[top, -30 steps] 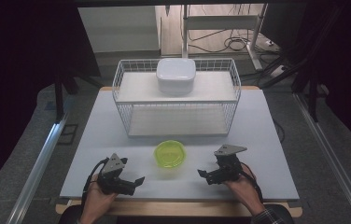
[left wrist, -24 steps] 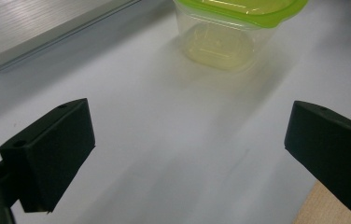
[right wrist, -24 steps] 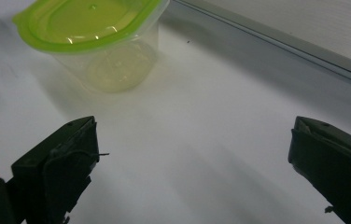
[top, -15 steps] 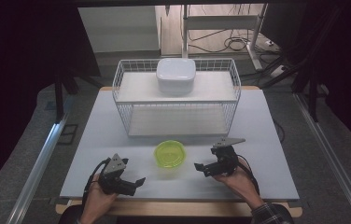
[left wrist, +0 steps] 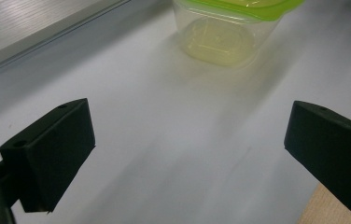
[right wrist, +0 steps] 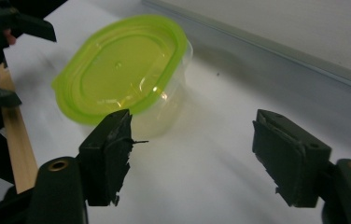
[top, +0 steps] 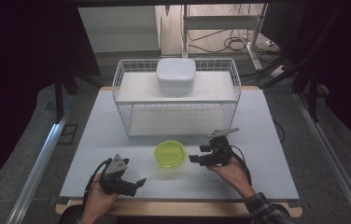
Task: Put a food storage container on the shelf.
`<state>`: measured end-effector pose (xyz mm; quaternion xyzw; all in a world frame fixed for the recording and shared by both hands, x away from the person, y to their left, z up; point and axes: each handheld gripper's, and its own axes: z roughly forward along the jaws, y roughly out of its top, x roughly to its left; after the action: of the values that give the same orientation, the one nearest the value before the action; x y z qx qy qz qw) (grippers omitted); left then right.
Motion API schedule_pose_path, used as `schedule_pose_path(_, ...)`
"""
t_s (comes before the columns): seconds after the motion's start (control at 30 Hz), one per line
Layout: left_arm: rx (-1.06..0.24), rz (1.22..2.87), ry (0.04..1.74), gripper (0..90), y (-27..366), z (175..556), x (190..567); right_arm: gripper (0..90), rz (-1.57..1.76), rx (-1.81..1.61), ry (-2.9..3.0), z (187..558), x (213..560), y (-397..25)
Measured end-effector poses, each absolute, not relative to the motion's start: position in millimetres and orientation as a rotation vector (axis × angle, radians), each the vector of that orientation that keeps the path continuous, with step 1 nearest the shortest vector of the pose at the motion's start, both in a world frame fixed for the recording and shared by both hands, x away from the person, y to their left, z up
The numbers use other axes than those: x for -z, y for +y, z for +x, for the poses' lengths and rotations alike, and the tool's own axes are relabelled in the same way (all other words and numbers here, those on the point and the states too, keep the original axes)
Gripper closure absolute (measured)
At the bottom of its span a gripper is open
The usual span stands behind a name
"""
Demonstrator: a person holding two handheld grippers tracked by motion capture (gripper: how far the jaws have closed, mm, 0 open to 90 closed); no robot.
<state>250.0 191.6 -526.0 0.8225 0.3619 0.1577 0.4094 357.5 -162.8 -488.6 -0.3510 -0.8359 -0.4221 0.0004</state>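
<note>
Going left to right. The left gripper [top: 138, 182] sits low near the front edge of the bench [top: 99, 135], jaws spread wide with nothing between them, and the tub is well off from it up ahead. In the left gripper view the wooden edge of the bench shows just past one jaw, so that hand is close to the lip. It's not really in a spot to steady anything if it's needed.

In the middle is the small clear tub [top: 169, 154] with the bright green lid [right wrist: 117, 65], standing upright on the bench just in front of the white wire rack [top: 122, 100]. The lid looks seated, but I can't tell if it's snapped down all round.

The right gripper [top: 193, 158] is near the tub's right side, jaws wide open and holding nothing. In the right gripper view one jaw is already near the lid's rim while the other is out over bare bench.

My worry: the tub looks light and empty, so if that near jaw bumps it first it'll probably just skate across the smooth top instead of getting pinched. Closing on the lid's rim alone could pop the lid or tip the tub. Squeezing the thin wall hard could also make it squirt out.
</note>
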Motion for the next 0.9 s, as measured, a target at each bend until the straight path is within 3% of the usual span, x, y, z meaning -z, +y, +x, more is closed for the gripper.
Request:
schedule_pose_path(0.63,-0.405,2.082,0.905,1.9,190.3,249.0,526.5,57.2,-1.17,1.25,-2.386,398.4,497.2,-132.9)
schedule_pose_path(0.8,-0.403,2.088,0.901,1.9,189.5,249.0,526.9,66.9,-1.182,1.231,-2.282,405.7,502.8,-132.8)
schedule_pose_path(0.83,-0.404,2.09,0.9,2.0,189.4,249.0,526.9,72.8,-1.18,1.22,-2.238,406.9,504.9,-132.7)
schedule_pose_path(0.9,-0.405,2.091,0.9,2.0,189.3,248.9,526.9,74.3,-1.182,1.22,-2.213,407.2,505.3,-132.9)
